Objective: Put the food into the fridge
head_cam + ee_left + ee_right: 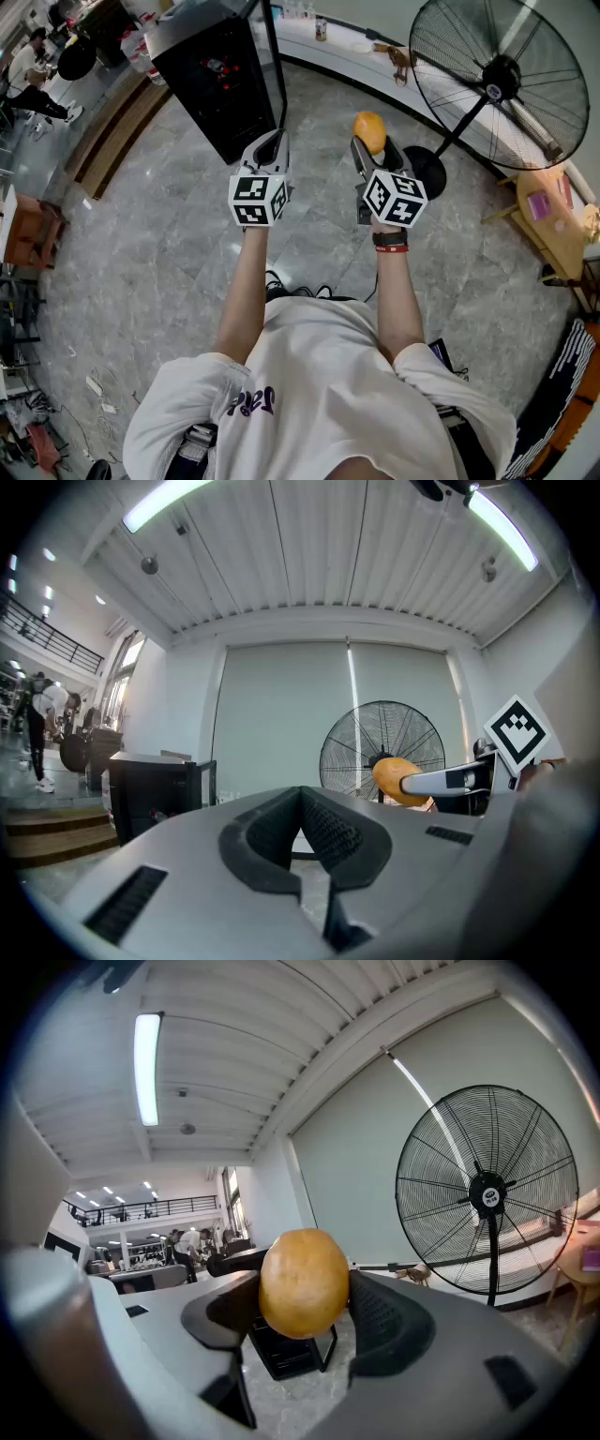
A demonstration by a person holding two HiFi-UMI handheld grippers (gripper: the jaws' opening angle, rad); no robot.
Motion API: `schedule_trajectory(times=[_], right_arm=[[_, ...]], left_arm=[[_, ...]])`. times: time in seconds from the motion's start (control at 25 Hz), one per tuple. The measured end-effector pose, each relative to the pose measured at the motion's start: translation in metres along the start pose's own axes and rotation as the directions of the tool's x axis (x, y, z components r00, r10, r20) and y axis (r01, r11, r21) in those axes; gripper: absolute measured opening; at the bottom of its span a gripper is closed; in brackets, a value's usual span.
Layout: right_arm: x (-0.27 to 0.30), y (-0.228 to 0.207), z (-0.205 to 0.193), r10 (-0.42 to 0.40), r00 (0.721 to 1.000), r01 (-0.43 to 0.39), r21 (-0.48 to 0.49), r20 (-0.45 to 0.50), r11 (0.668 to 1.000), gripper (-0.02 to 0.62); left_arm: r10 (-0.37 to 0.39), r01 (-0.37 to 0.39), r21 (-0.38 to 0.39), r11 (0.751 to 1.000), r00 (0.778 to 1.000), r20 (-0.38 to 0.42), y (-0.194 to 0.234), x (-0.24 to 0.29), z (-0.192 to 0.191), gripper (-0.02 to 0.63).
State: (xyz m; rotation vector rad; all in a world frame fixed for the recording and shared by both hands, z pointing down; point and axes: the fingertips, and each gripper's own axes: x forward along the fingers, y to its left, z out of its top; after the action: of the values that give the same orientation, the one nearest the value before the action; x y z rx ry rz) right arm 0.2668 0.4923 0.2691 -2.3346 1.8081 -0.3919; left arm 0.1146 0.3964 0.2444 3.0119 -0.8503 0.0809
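A round orange-yellow fruit [303,1282] sits clamped between the pads of my right gripper [302,1299]; the head view shows the same fruit [369,131] at the tip of that gripper [367,148], held above the floor. My left gripper [270,145] is level with it on the left, jaws shut with nothing between them [304,841]. A small black fridge [217,70] stands on the floor ahead to the left, its door [270,52] swung open. From the left gripper view the fridge [148,794] is at the left and the fruit [397,778] at the right.
A large black pedestal fan [502,75] stands ahead on the right, its round base [427,169] close to my right gripper. A wooden table [555,220] is at the far right. A low white ledge [366,58] runs behind. Wooden steps [117,131] and people lie to the left.
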Motion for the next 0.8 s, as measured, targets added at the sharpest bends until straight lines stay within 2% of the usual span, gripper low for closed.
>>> schedule_trajectory(times=[0.2,0.4,0.64,0.8], right_arm=[[-0.016,-0.016,-0.006,-0.005,1.000,0.005,0.013,-0.002,1.000,0.308],[-0.018,-0.010,-0.014,0.016,1.000,-0.016,0.009,-0.022,1.000,0.308],[0.007,0.019,-0.017,0.088,0.996,-0.088,-0.043,0.000,0.995,0.310],[0.033,0.044,-0.024,0.143,0.989,-0.144,-0.044,-0.028,0.989,0.310]], left_arm=[[0.019,-0.019,-0.009,1.000,1.000,-0.006,-0.015,-0.008,-0.006,0.018],[0.039,-0.040,-0.028,0.999,0.999,-0.016,-0.015,-0.017,-0.012,0.018],[0.086,-0.087,-0.048,0.995,0.996,-0.030,0.011,-0.023,-0.023,0.018],[0.142,-0.144,-0.066,0.987,0.989,-0.035,0.039,-0.030,-0.029,0.018]])
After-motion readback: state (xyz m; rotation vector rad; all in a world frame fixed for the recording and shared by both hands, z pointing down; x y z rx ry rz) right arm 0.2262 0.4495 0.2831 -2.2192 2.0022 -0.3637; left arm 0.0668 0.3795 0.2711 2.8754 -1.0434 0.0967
